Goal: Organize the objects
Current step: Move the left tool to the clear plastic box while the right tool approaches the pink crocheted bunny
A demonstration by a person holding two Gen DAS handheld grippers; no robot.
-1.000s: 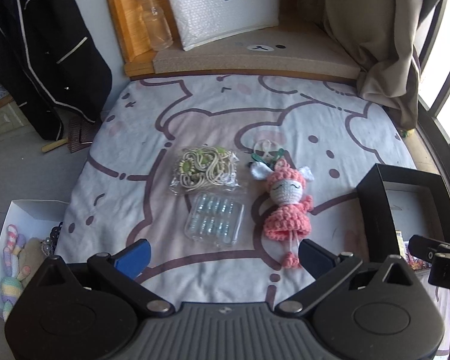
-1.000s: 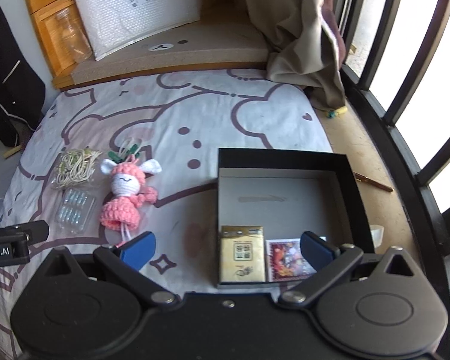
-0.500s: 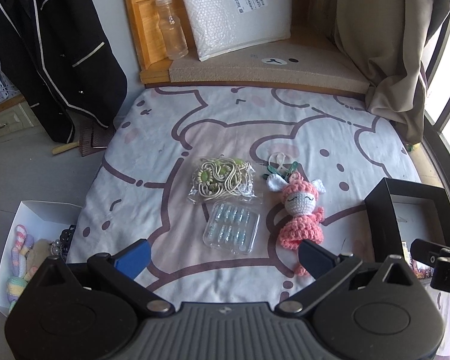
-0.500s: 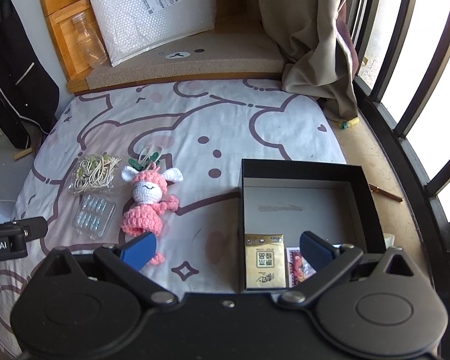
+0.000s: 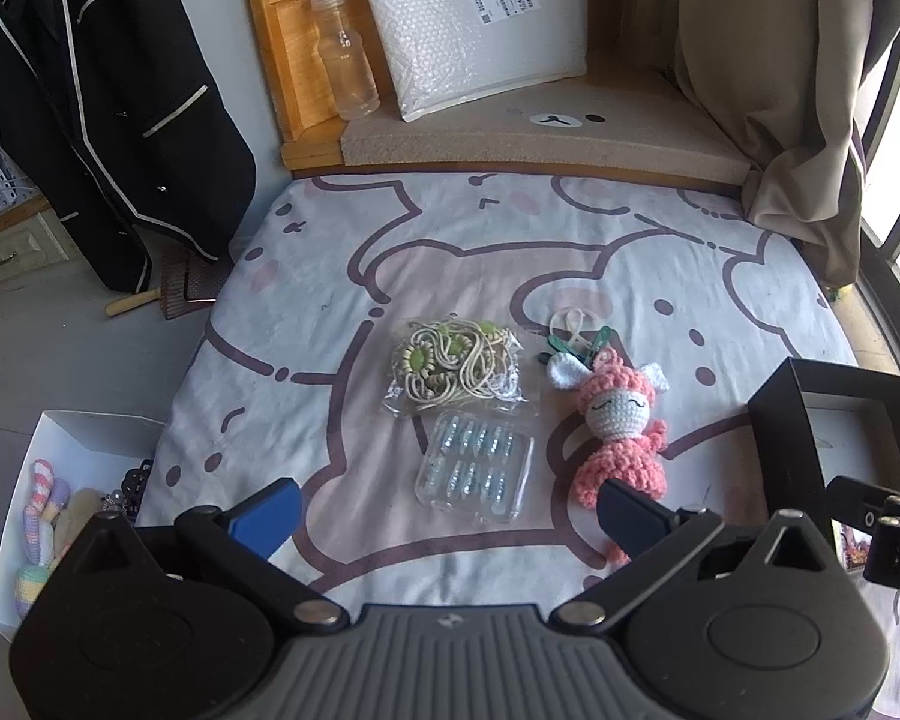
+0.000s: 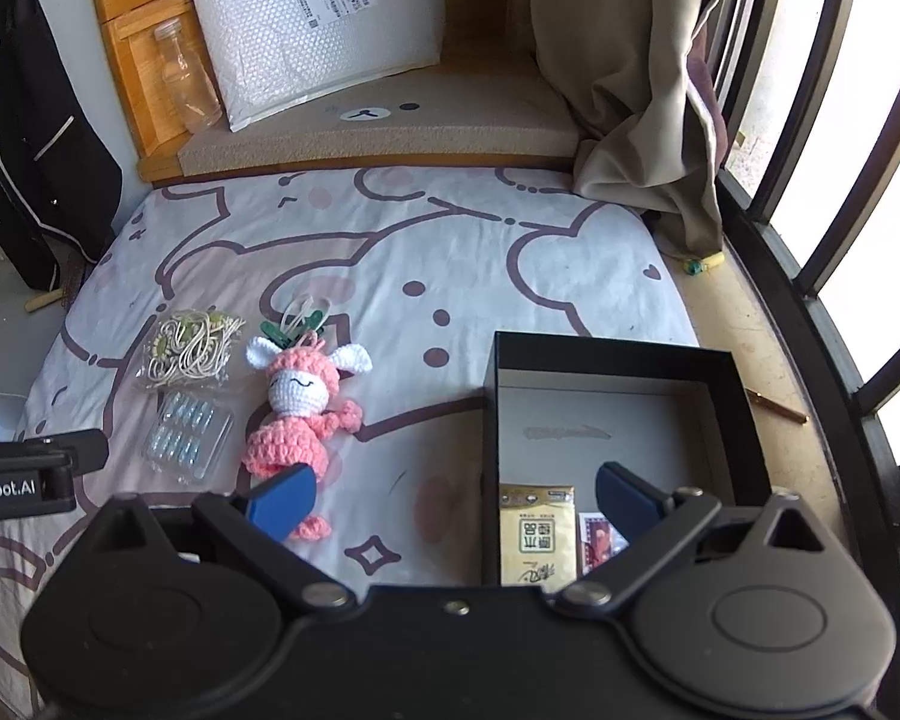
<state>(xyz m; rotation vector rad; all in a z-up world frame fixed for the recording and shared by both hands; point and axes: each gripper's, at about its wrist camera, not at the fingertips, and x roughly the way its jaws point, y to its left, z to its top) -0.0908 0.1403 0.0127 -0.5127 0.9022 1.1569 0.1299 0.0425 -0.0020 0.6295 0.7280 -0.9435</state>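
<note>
On the cartoon-print bedsheet (image 5: 510,240) lie a pink crochet doll (image 5: 621,438) (image 6: 297,414), a clear bag of beige cords (image 5: 453,369) (image 6: 186,351), a clear blister pack (image 5: 477,468) (image 6: 186,429) and green clips (image 5: 576,348) (image 6: 294,324). A black box (image 6: 618,354) (image 5: 840,384) at the right holds a yellow packet (image 6: 537,531) and a small card (image 6: 597,540). My left gripper (image 5: 450,510) hangs open above the sheet, short of the blister pack. Over the box's near left edge my right gripper (image 6: 453,495) is open and empty.
A white box (image 5: 84,432) with knitted toys sits on the floor at the left. Beyond the bed are a bubble mailer (image 5: 474,18), a clear bottle (image 5: 345,54), wooden shelves, a hanging black jacket (image 5: 90,90), a curtain (image 6: 636,72) and window bars (image 6: 810,150).
Both grippers have drawn back and up from the bed, so the objects and box sit lower and smaller in view. Nothing was grasped or moved.
</note>
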